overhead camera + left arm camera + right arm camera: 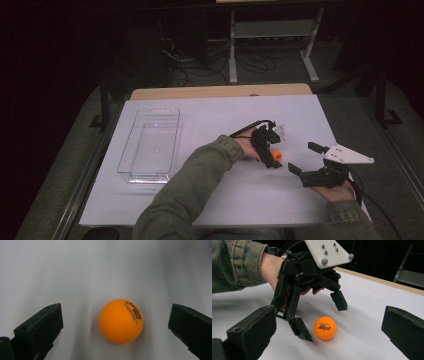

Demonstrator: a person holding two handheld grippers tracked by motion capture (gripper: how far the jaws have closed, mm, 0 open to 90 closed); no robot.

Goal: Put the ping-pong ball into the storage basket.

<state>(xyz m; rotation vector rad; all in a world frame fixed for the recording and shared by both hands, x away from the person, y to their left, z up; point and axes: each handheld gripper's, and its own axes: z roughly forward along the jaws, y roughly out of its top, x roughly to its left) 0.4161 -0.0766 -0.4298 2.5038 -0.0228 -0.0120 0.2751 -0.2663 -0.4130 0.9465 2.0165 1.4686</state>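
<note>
Straddling the orange ball (round, axisless): left hand-held gripper

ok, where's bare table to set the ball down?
Free: the white table strip between the clear tray and the left gripper, the far edge behind it, and the near-left corner below the tray. Crowded: around the orange ball, with the left gripper straddling it and the right gripper open beside it.

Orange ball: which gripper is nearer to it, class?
Left. The left gripper straddles the ball, jaws open either side; the right gripper waits open, off to one side.
</note>
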